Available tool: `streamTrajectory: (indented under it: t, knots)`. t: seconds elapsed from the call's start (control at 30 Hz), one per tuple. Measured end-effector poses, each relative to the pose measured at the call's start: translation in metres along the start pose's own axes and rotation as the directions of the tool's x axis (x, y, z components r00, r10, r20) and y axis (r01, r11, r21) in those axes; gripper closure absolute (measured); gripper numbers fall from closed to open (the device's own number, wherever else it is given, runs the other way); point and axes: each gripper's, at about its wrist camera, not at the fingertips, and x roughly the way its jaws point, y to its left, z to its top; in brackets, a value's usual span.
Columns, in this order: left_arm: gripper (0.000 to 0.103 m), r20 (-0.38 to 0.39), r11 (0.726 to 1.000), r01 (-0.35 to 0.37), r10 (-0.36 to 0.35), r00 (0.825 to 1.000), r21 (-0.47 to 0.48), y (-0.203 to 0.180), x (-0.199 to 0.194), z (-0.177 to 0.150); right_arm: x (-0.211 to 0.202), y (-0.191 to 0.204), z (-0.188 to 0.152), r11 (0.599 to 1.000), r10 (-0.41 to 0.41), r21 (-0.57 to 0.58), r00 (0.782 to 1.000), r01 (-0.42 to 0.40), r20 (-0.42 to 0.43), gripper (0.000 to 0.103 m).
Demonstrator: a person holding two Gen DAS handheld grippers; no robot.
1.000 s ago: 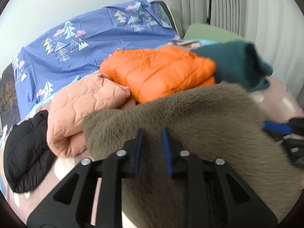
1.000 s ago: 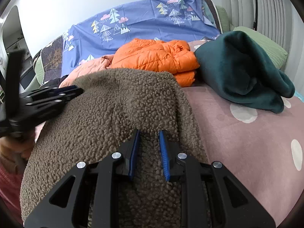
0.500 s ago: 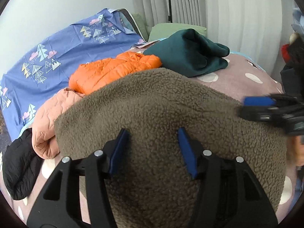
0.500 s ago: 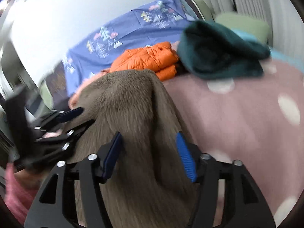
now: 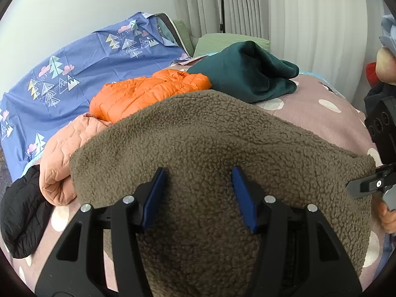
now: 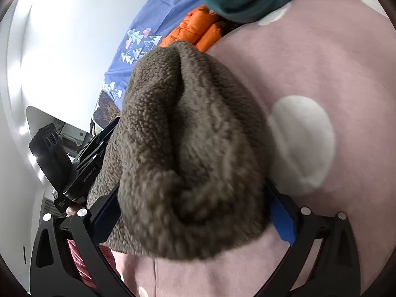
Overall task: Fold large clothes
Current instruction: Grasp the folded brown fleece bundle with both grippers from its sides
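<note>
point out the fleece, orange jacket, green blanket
fleece (image 5: 210, 133), left wrist view, top of the fold
orange jacket (image 5: 148, 91), left wrist view, quilted middle
green blanket (image 5: 245, 71), left wrist view, upper surface

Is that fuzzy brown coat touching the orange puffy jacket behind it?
Cannot tell. In the left wrist view the brown fleece coat overlaps the orange jacket and hides its near edge, so neither contact nor gap shows.

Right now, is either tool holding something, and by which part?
Nothing is held. Both the left tool and the right tool stand open, their fingers apart on either side of the brown fleece garment, not pinching it.
</note>
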Motion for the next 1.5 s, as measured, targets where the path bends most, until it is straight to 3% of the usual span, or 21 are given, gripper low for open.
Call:
streamTrajectory:
  t: [0.2,0.43,0.5,0.53,0.57,0.63,0.73,0.8,0.87,0.93,1.1,1.5]
  knots:
    - [0.046,0.004,1.0,0.014,-0.014,1.0,-0.022,0.004,0.0,-0.001,0.016,0.004,0.01,1.0,0.008,0.018,1.0,-0.008,0.001,0.001]
    - [0.044,0.025,0.999,0.024,-0.023,0.999,-0.04,0.007,-0.004,-0.002,0.003,0.009,-0.008,0.998,-0.069,0.01,0.994,0.068,0.083,0.002]
    - [0.032,0.05,0.997,0.018,-0.014,0.999,-0.075,0.013,-0.012,-0.002,-0.001,0.011,-0.013,0.997,-0.075,-0.003,0.993,0.076,0.093,0.002]
    - [0.017,0.065,0.993,-0.005,0.013,0.998,-0.12,0.022,-0.019,-0.003,-0.003,0.011,-0.016,0.997,-0.078,-0.01,0.992,0.08,0.097,0.002]
    - [0.011,0.079,0.986,-0.011,0.025,0.997,-0.167,0.032,-0.026,-0.006,-0.005,0.012,-0.018,0.996,-0.082,-0.014,0.991,0.084,0.102,0.002]
    - [0.007,0.115,0.965,0.015,0.016,0.993,-0.262,0.058,-0.037,-0.015,-0.007,0.009,-0.021,0.997,-0.077,-0.012,0.991,0.078,0.106,0.002]
    - [0.005,0.062,0.907,0.014,0.013,0.998,-0.421,0.105,-0.025,-0.03,-0.004,0.008,-0.02,0.998,-0.066,-0.007,0.992,0.067,0.107,0.002]
    - [0.002,0.033,0.852,0.081,-0.075,0.997,-0.517,0.13,-0.007,-0.042,-0.003,0.009,-0.02,0.997,-0.067,-0.017,0.991,0.069,0.114,0.002]
    - [0.002,0.065,0.783,0.188,-0.187,0.98,-0.593,0.147,0.008,-0.052,-0.002,0.008,-0.02,0.998,-0.064,-0.02,0.991,0.066,0.118,0.002]
    - [0.002,0.094,0.75,0.228,-0.218,0.971,-0.621,0.153,0.017,-0.056,-0.002,0.007,-0.02,0.998,-0.056,-0.02,0.992,0.059,0.116,0.002]
    - [0.002,0.1,0.772,0.242,-0.227,0.969,-0.588,0.151,0.026,-0.055,0.001,0.007,-0.017,0.998,-0.046,-0.027,0.992,0.05,0.118,0.001]
    - [0.002,0.107,0.784,0.232,-0.208,0.972,-0.576,0.152,0.028,-0.058,0.003,0.007,-0.015,0.999,-0.037,-0.034,0.992,0.041,0.123,0.001]
